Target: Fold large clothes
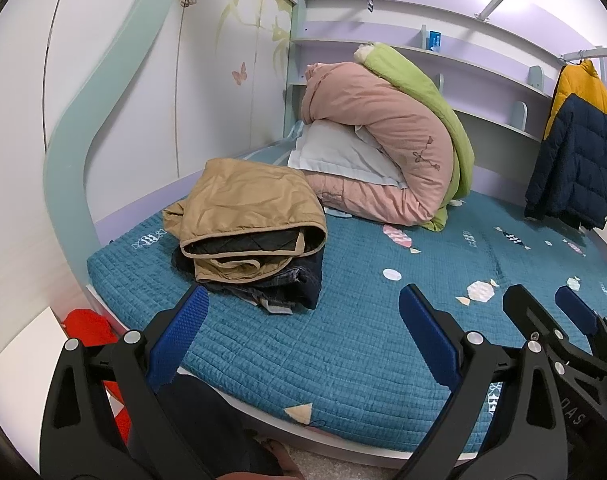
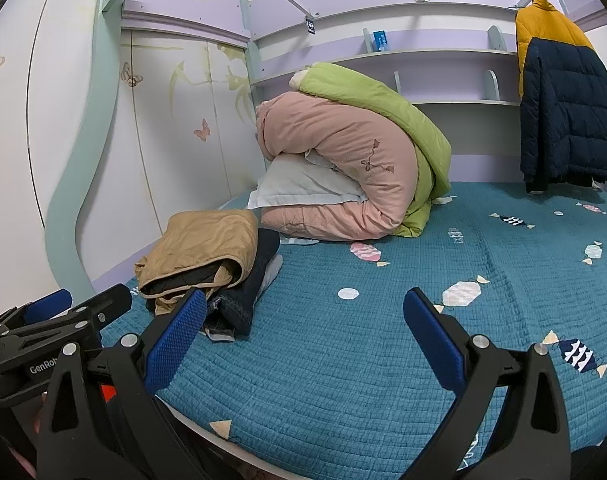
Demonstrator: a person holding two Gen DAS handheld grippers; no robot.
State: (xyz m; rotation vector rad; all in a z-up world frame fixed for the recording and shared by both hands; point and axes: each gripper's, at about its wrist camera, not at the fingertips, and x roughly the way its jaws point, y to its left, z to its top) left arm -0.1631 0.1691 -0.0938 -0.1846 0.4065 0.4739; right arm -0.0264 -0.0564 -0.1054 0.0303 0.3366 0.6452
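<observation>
Both claws hover side by side over the near edge of the bed, the left claw and right claw each with fingers spread wide apart and gripping nothing, probably free to fetch another garment. A folded tan jacket rests on folded dark jeans at the bed's left side, stacked there seemingly to keep the middle clear for folding. The yellow and navy puffer jacket hangs on a rail at the far right, well apart from both claws, and looks like the next large piece.
</observation>
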